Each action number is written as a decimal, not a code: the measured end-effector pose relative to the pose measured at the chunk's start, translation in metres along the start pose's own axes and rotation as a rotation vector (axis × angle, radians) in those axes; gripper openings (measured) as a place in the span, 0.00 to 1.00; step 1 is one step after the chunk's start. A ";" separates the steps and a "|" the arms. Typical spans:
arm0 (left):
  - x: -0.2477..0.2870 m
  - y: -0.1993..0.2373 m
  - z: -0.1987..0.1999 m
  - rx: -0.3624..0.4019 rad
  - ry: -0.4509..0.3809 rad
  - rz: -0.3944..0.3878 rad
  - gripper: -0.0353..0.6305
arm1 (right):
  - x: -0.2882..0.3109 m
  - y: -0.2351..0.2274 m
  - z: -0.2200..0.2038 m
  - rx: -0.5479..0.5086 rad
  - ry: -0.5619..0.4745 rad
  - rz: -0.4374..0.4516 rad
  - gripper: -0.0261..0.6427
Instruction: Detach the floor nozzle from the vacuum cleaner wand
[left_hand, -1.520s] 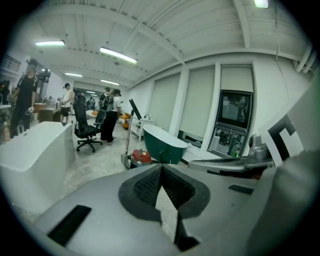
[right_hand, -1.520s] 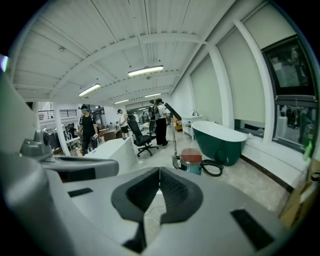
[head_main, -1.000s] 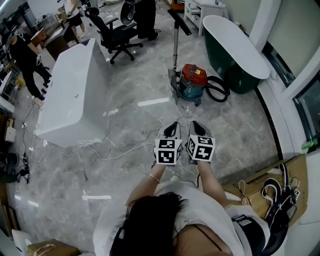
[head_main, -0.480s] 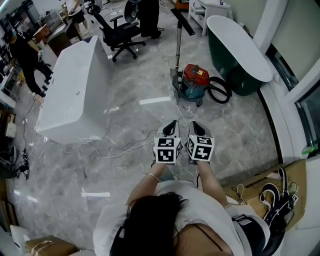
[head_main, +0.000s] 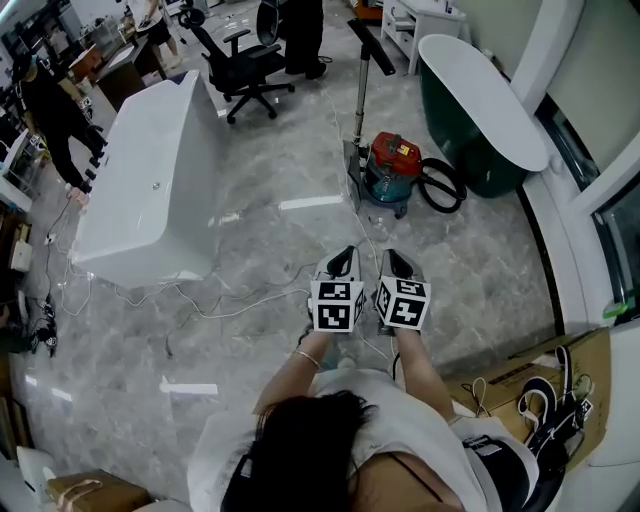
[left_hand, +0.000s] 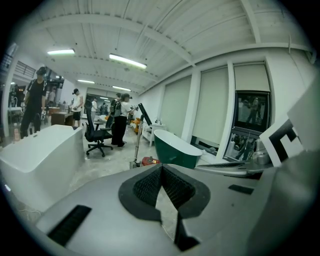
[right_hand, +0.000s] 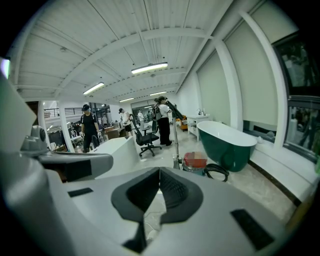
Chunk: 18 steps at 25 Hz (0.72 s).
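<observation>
Head view: left gripper (head_main: 344, 262) and right gripper (head_main: 396, 262) were held side by side over the grey marbled floor (head_main: 260, 235), each with jaws closed tip to tip and nothing between them. The red-topped canister vacuum cleaner (head_main: 392, 160) stood well ahead of both, near a dark green bathtub (head_main: 480, 100). Its wand (head_main: 360, 100) stood upright just left of the canister, with the floor nozzle (head_main: 351, 180) at its foot on the floor. A black hose (head_main: 442, 186) was looped at the canister's right. A white bathtub (head_main: 150, 190) lay to the left, with loose cables (head_main: 240, 298) on the floor between it and the grippers. Left gripper view: the ribbed pads met at the tip and gripped nothing; wand and canister were small and far beyond, before the green tub. Right gripper view: the jaws were likewise closed and empty; the wand was upright beyond the tips, with the canister and hose to its right, well apart from the gripper.
</observation>
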<state>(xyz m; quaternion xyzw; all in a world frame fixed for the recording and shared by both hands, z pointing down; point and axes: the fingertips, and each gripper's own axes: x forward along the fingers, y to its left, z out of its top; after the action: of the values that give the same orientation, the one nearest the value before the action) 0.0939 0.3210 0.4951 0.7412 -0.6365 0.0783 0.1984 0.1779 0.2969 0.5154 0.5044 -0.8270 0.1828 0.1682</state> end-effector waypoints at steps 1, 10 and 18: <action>0.002 0.001 0.000 0.000 0.002 -0.004 0.06 | 0.002 0.000 0.001 -0.001 0.000 0.000 0.06; 0.024 0.013 0.005 0.019 0.025 -0.026 0.06 | 0.027 0.003 0.008 -0.003 0.016 0.000 0.06; 0.066 0.024 0.026 0.025 0.025 -0.070 0.06 | 0.065 -0.009 0.033 -0.004 0.008 -0.020 0.06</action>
<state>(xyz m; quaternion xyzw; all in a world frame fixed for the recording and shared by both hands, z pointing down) 0.0788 0.2477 0.5004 0.7644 -0.6067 0.0886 0.1996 0.1548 0.2268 0.5182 0.5117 -0.8215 0.1814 0.1745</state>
